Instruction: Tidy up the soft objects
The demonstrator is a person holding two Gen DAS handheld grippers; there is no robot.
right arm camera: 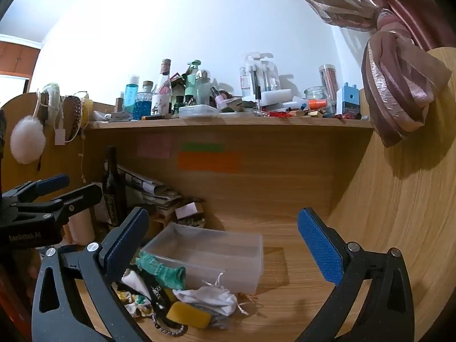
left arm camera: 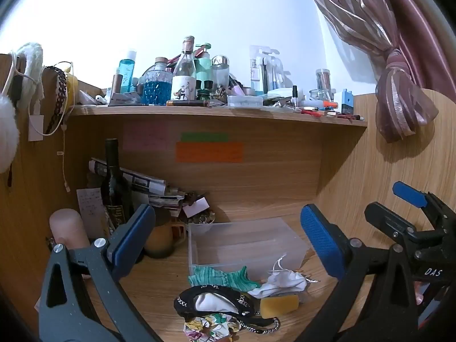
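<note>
- The soft pile lies just before the bin: green cloth, white pouch, black band, yellow sponge.
- All look light and limp; I would pinch a raised fold.
- The bin looks empty.
- Left gripper and right gripper are both spread wide and hold nothing.

Soft pile before bin; bottle behind-left.

The right gripper hangs wide open above a clear plastic storage box on the wooden desk. Just before the box lie a teal knitted cloth, a white drawstring pouch and a yellow sponge, touching in one heap
</note>
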